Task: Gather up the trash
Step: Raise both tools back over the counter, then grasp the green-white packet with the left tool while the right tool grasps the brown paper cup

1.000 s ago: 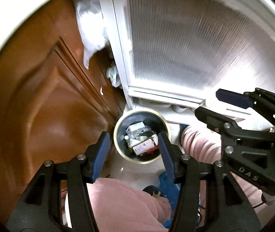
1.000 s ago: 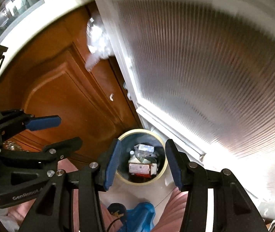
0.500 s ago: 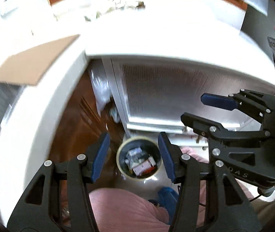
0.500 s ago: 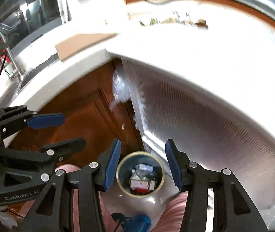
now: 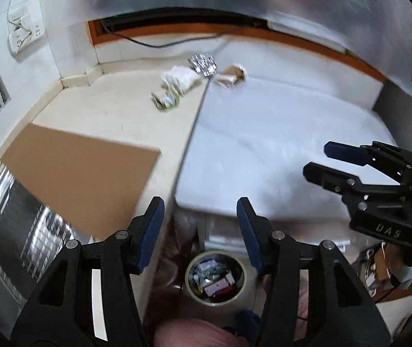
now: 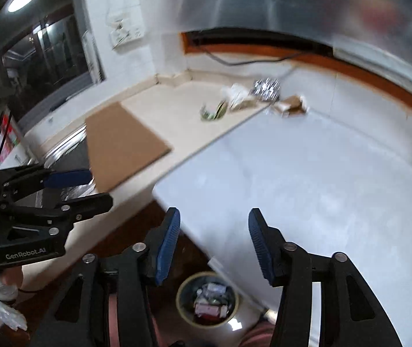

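Trash sits in two places: a round bin (image 5: 214, 277) on the floor below the worktop edge, already part-filled with wrappers and small cartons, and a loose cluster at the far back of the worktop (image 5: 113, 115).

Left gripper (image 5: 198, 231): jaws moderately wide, nothing between the blue pads; the bin shows through the gap, far below. Right gripper (image 6: 214, 240): jaws opening, also empty; the bin (image 6: 207, 297) lies just under its gap. Each gripper appears in the other's view, side by side and apart, neither touching anything.

Outward from the jaws: a flat brown cardboard sheet (image 5: 81, 170) lies on the beige worktop, near its front edge, beside a metal sink (image 5: 12, 217). To its right a white surface (image 5: 278, 133) butts against the beige one along a straight seam.

Back cluster, straddling that seam: a crumpled white and green wrapper (image 5: 174, 86), a crinkled foil piece (image 5: 202, 64) just behind it, and a torn brown carton scrap (image 5: 232, 76) on the white side. Foil and wrapper look near or touching; blur prevents a firm call.
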A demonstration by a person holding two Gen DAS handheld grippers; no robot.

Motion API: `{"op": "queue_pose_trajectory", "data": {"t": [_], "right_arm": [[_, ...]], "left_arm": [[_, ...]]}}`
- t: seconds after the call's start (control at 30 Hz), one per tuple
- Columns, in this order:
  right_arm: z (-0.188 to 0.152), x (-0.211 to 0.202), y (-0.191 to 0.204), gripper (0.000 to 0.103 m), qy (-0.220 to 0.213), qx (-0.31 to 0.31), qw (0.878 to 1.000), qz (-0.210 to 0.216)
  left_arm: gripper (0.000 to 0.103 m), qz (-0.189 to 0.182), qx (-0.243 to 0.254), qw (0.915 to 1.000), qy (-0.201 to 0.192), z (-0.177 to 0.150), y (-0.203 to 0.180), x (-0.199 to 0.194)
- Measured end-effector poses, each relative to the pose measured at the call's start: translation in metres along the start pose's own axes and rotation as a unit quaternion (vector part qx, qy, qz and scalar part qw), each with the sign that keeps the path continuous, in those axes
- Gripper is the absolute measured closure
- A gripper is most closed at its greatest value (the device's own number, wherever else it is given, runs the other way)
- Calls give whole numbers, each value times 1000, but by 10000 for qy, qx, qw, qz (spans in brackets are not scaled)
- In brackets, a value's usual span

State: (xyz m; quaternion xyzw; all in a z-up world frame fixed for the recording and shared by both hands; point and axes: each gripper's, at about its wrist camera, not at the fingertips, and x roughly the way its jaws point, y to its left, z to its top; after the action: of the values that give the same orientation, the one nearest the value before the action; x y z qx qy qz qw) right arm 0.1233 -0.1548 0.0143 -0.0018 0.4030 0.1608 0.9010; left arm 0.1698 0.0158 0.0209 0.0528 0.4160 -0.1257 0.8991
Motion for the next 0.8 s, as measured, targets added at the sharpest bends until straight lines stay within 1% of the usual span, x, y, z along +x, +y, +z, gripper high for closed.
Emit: {"op": "queue_pose_trajectory", "data": {"t": [0.13, 0.23, 0.37, 0.47, 0.53, 0.57, 0.6, 0.67, 0.73, 0.8], "right_arm": [[54, 13, -32, 47, -69, 287, 9996, -24], [95, 36, -64, 47, 3, 575, 9983, -62], [139, 81, -106, 47, 79, 1040, 9945, -35], [164, 114, -131, 47, 56, 1297, 9915, -110], [176, 139, -145, 47, 65, 1439, 9895, -143], [184, 152, -154, 47, 90, 1553, 9876, -199], [187, 163, -162, 46, 97, 1664, 9857, -255], [195, 185, -177, 41, 135, 1853, 9822, -288], [200, 207, -190, 39, 172, 2035, 9781, -406], [202, 226, -201, 39, 224, 2168, 9749, -443]], "left_arm": [[54, 77, -145, 9999, -23, 52, 18, 26], [54, 118, -272, 9996, 11, 90, 31, 60], [54, 124, -469, 9988, 112, 124, 44, 107], [54, 32, -674, 9976, 163, 144, 54, 142], [54, 56, -787, 9967, 207, 155, 59, 169], [54, 79, -837, 9962, 223, 156, 60, 178], [54, 114, -901, 9956, 241, 161, 63, 190], [54, 192, -997, 9944, 289, 167, 67, 212], [54, 284, -1095, 9929, 368, 174, 71, 233], [54, 347, -1159, 9919, 394, 177, 74, 247]]}}
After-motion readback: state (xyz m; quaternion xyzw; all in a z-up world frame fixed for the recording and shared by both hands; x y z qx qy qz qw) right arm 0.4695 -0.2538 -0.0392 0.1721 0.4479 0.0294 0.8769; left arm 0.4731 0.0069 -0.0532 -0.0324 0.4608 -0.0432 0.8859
